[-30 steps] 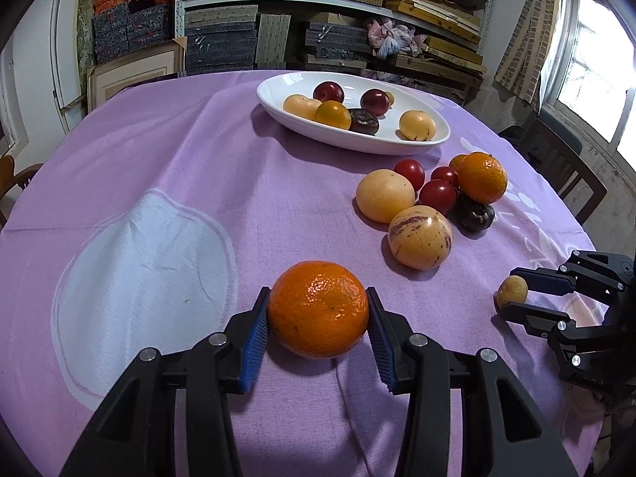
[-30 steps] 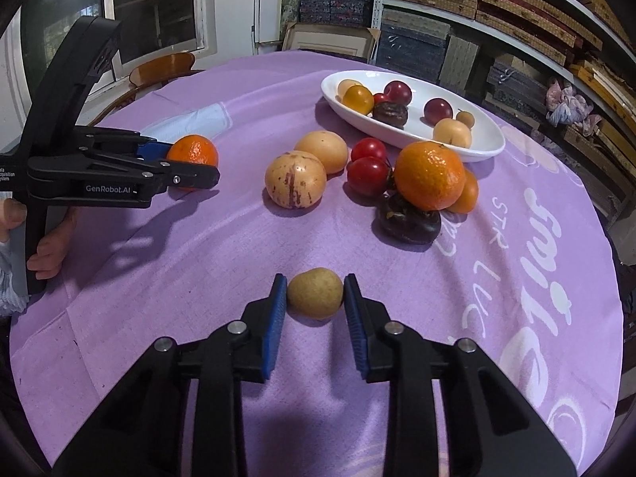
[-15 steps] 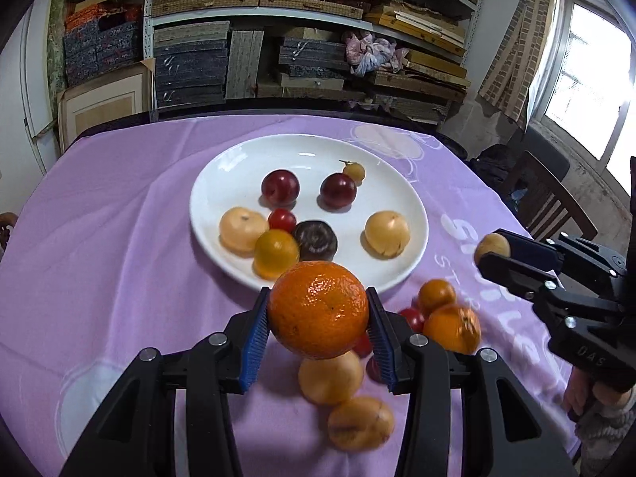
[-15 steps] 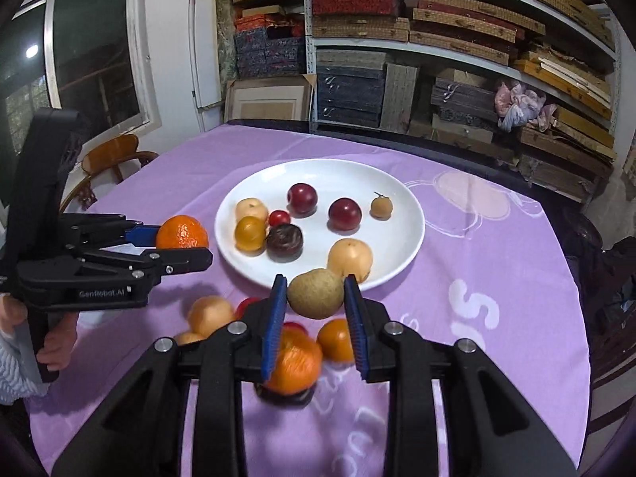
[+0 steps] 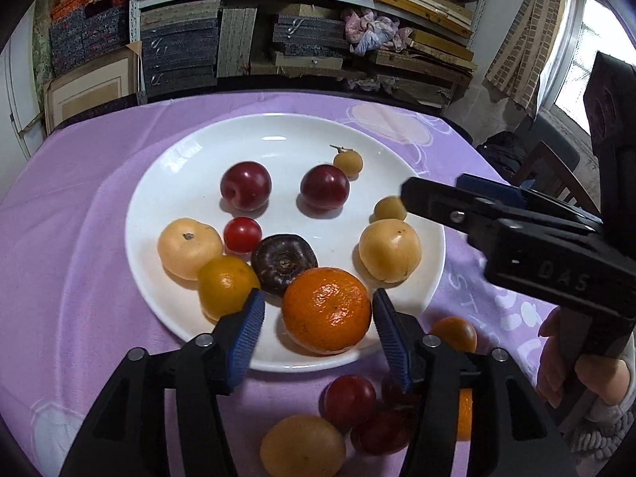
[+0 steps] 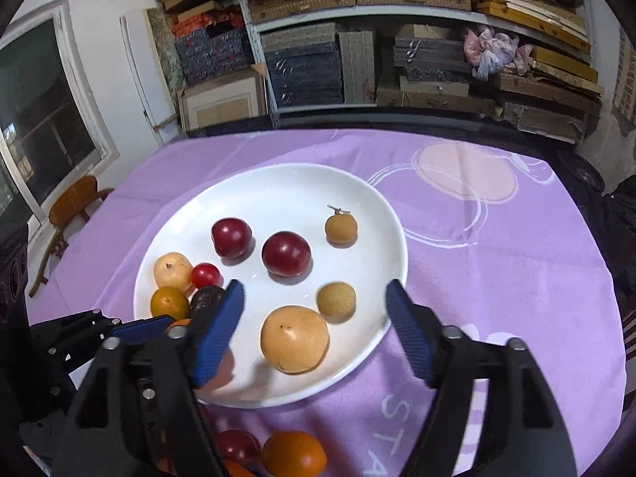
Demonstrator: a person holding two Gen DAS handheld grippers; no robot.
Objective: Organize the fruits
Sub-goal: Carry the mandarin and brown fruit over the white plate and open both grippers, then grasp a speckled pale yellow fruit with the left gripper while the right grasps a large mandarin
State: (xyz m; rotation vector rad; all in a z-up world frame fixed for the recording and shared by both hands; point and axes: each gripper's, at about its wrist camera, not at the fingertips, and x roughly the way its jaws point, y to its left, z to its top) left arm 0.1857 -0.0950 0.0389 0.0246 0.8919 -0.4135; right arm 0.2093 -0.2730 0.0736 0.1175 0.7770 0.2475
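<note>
A white plate [image 5: 159,183] [image 6: 278,175] on the purple cloth holds several fruits. The big orange [image 5: 326,310] rests on the plate near its front rim, between the fingers of my left gripper [image 5: 318,334]. Its jaws are opening, and a gap shows beside the left pad. My right gripper [image 6: 314,336] hovers over the plate's near right side, jaws opening wide, nothing gripped. The small tan fruit [image 6: 336,302] [image 5: 390,208] lies on the plate beyond its pads, behind a larger yellow fruit [image 6: 294,338]. The right gripper [image 5: 433,187] reaches in from the right. The left gripper [image 6: 119,330] shows at lower left.
Loose fruits lie on the cloth in front of the plate: red ones [image 5: 349,397] [image 6: 238,445], a yellow one [image 5: 302,445], small oranges [image 5: 453,332] [image 6: 294,457]. Packed shelves stand behind the table. A chair [image 5: 548,167] is at the right, a wooden chair [image 6: 75,198] at the left.
Both grippers travelled from the near cloth to above the plate. The left let go of the orange and the right let go of the small tan fruit; both fruits now rest on the plate.
</note>
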